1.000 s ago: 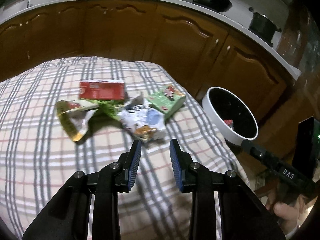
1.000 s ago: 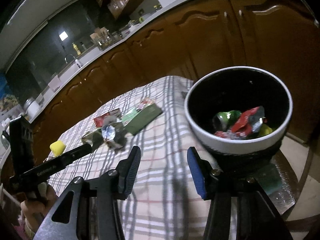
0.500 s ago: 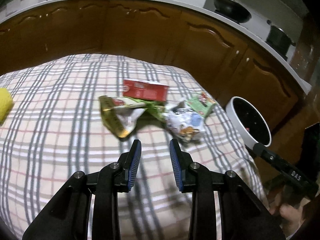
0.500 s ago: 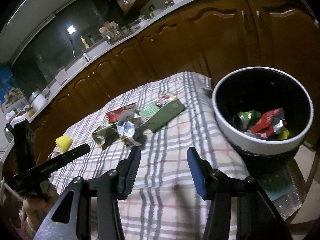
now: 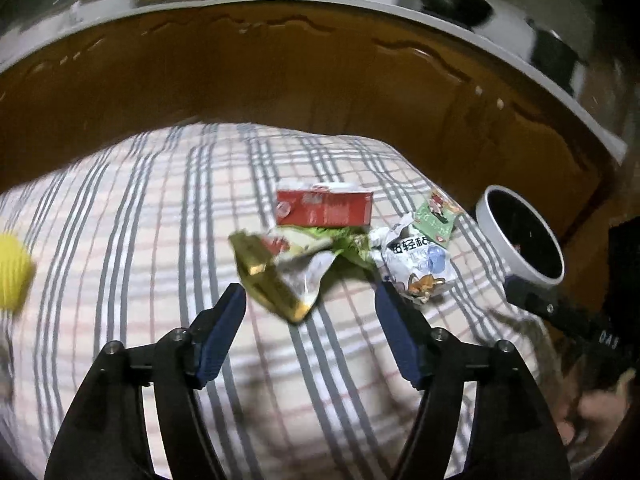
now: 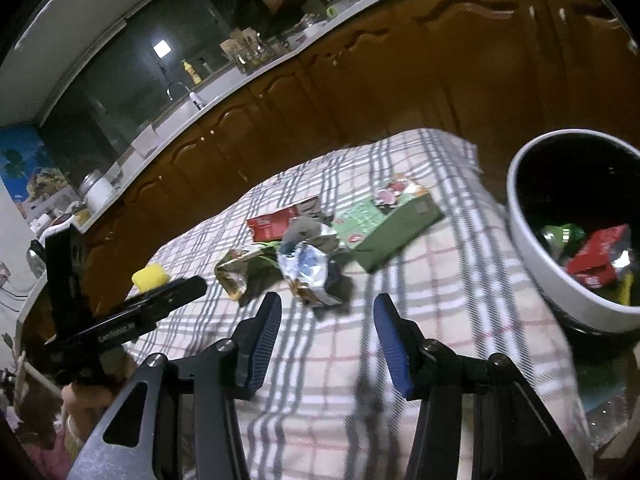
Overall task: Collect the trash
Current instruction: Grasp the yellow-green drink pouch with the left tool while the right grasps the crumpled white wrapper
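Observation:
Trash lies in a heap on the plaid tablecloth (image 5: 132,240): a red carton (image 5: 324,209), a gold wrapper (image 5: 272,280), a crumpled silver bag (image 5: 418,266) and a green carton (image 5: 436,218). My left gripper (image 5: 310,330) is open and empty, just short of the gold wrapper. My right gripper (image 6: 326,336) is open and empty, just short of the silver bag (image 6: 306,266). The green carton (image 6: 386,226) and red carton (image 6: 280,220) lie behind it. The white bin (image 6: 532,240) at the right holds red and green trash.
A yellow sponge (image 5: 12,276) lies at the table's left edge, also in the right wrist view (image 6: 150,276). The bin (image 5: 496,236) stands off the table's right end. Brown cabinets (image 5: 280,80) under a white counter run behind the table.
My left gripper has opened wide and swung left, from the silver bag toward the gold wrapper. My right gripper has turned left, away from the bin toward the heap.

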